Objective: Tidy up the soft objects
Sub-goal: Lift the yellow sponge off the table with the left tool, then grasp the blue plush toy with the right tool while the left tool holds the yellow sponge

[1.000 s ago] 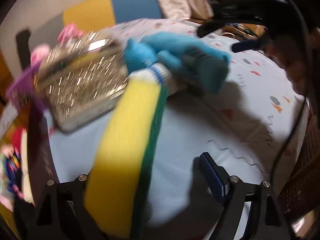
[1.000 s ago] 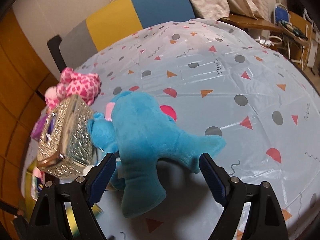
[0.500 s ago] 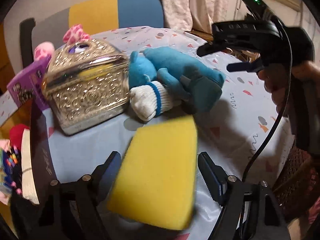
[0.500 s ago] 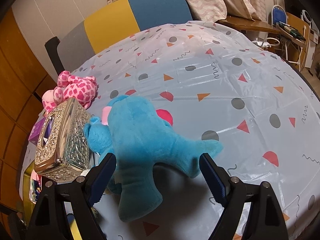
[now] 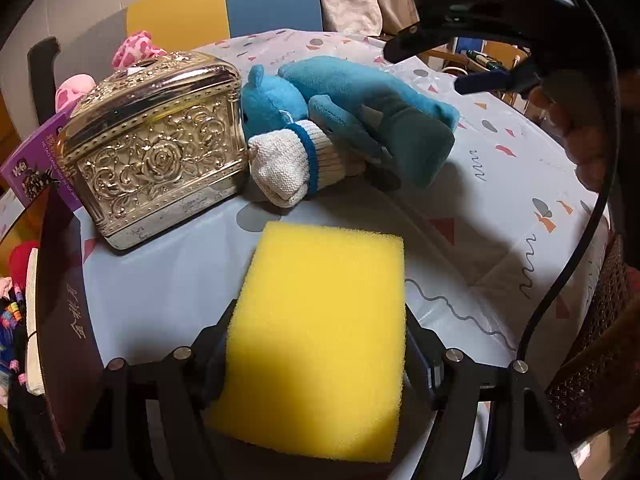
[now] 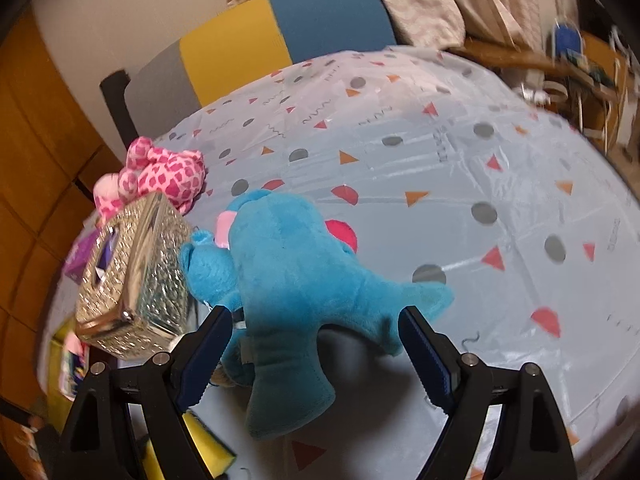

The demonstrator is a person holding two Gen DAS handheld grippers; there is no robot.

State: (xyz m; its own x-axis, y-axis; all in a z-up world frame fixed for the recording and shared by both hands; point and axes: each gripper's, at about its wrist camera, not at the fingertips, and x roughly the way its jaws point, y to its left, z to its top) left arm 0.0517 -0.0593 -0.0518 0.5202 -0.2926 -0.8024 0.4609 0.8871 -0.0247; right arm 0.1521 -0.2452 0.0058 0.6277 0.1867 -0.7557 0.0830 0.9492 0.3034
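Swung flat since a moment ago, the yellow sponge (image 5: 320,336) lies between the left gripper (image 5: 316,344), whose jaws have just closed onto it (right gripper (image 6: 316,344) gapes, empty).

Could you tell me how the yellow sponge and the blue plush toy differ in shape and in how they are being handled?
The yellow sponge is a flat rectangular block; the blue plush toy is irregular, with limbs. The sponge sits between the left gripper's jaws, which have just been closing on it; the plush lies on the table under the open right gripper, untouched. The sponge is porous foam, the plush fuzzy. Both are soft.
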